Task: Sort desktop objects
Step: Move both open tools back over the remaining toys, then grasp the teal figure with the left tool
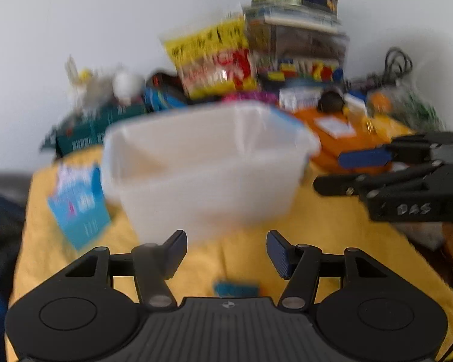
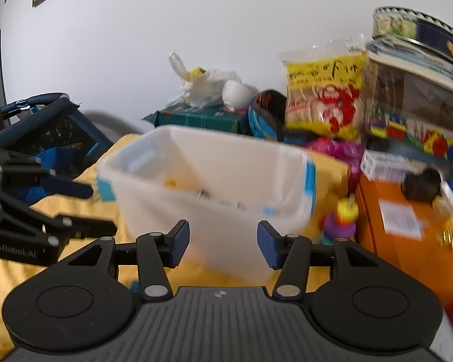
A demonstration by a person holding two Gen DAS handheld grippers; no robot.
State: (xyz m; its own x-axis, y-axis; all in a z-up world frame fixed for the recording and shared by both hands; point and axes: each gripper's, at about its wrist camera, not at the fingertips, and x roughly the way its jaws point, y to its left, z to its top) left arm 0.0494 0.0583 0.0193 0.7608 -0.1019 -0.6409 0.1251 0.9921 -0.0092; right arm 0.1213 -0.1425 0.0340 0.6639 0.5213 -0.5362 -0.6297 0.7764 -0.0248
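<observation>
Setting: yellow cloth over a desk against a plain white wall, with clutter banked along the far edge.
Sorting bin: translucent plastic container with blue clips, upright at mid-desk; a few small items lie in its bottom, too blurred to name.
Left gripper: jaws apart, nothing between the pads, held just short of the container's near wall.
Right gripper: jaws moderately apart and empty, also facing the container's near wall.
Step in hand (judged): both tools empty, so the next object must be chosen and fetched.
Doing it well: pick an item standing clear of its neighbours, close squarely on it, lift above the rim before crossing over.
Loose candidates: small yellow-and-purple toy just beside the container's right wall; blue leaflet on the cloth at its left side.
Obstacles: orange box crowds the toy; yellow snack bag leans upright behind and may topple; the two grippers work close together.
Background: round tin atop a stack; white plastic bag.
</observation>
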